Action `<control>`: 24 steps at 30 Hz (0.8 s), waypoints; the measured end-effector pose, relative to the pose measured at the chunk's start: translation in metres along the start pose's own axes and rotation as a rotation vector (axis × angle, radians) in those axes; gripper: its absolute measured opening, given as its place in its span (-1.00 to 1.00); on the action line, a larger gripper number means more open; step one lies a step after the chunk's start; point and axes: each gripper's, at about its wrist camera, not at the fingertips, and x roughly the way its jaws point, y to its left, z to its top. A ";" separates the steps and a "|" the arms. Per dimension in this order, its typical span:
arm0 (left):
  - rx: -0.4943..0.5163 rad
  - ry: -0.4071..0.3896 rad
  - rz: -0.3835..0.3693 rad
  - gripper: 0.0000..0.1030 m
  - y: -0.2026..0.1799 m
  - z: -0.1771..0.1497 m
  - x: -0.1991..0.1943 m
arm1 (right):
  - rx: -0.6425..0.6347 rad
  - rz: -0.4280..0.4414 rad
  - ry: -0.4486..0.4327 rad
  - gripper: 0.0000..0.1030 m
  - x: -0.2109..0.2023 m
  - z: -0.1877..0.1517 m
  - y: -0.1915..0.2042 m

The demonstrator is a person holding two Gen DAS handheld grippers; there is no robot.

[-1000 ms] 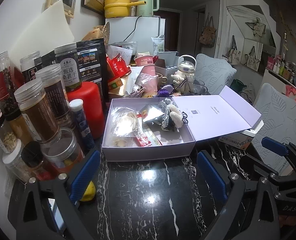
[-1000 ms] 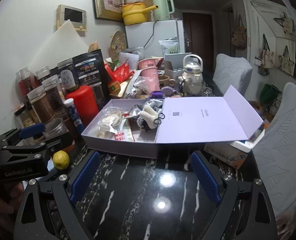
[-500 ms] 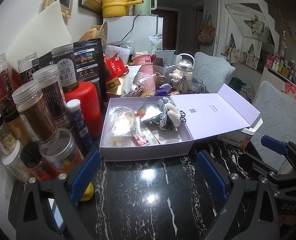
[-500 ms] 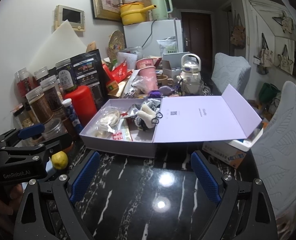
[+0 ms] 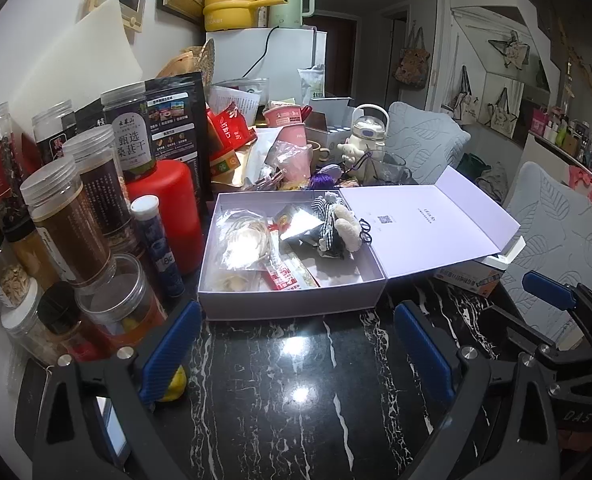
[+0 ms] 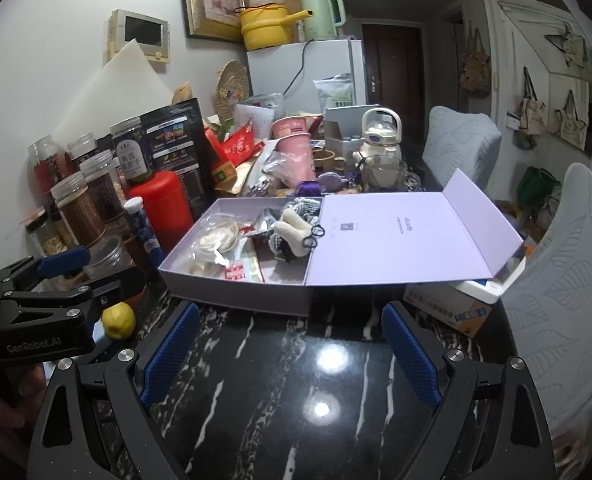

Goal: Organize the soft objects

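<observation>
On the glossy black marble-veined table (image 5: 280, 392) we hold both tools low over bare surface, in front of the shallow lilac cardboard box (image 5: 292, 300) whose hinged lid (image 6: 396, 236) lies folded open to the right. Our left gripper (image 5: 296, 348) has its blue-padded fingers (image 5: 172, 348) spread wide apart with nothing between them, and our right gripper (image 6: 290, 354) stands equally wide and empty, well short of the box's near wall. Inside the box, toward its far right corner, lies the small cream plush toy in a black-and-white checked outfit (image 5: 338, 228), with a pair of tiny black glasses (image 5: 366, 231) at its side against the lid hinge. To its left sit a clear plastic bag of pale coiled cord (image 5: 244, 240) and a few red-and-white sachets (image 5: 286, 274). Left of the box stand a red cylindrical canister (image 5: 166, 212), a slim blue tube with a white cap (image 5: 156, 244) and several clear screw-top jars of dried goods (image 5: 66, 224). A yellow lemon (image 6: 118, 320) rests on the table beside the left tool. Behind the box the table is piled with clutter, among it a pink cup (image 6: 296, 152) and a white kettle (image 6: 378, 136).
</observation>
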 end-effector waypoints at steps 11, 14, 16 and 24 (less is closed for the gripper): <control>0.013 -0.002 0.001 0.92 -0.001 0.001 0.001 | -0.005 -0.013 0.000 0.82 0.000 0.001 -0.002; 0.010 -0.009 0.009 0.92 -0.001 0.001 0.001 | -0.003 -0.015 0.001 0.82 0.000 0.001 -0.003; 0.011 -0.007 0.010 0.92 0.000 0.000 0.002 | -0.005 -0.022 0.005 0.82 0.002 0.001 -0.004; -0.012 0.022 0.007 0.92 0.005 -0.001 0.007 | 0.003 -0.028 0.013 0.82 0.004 -0.001 -0.006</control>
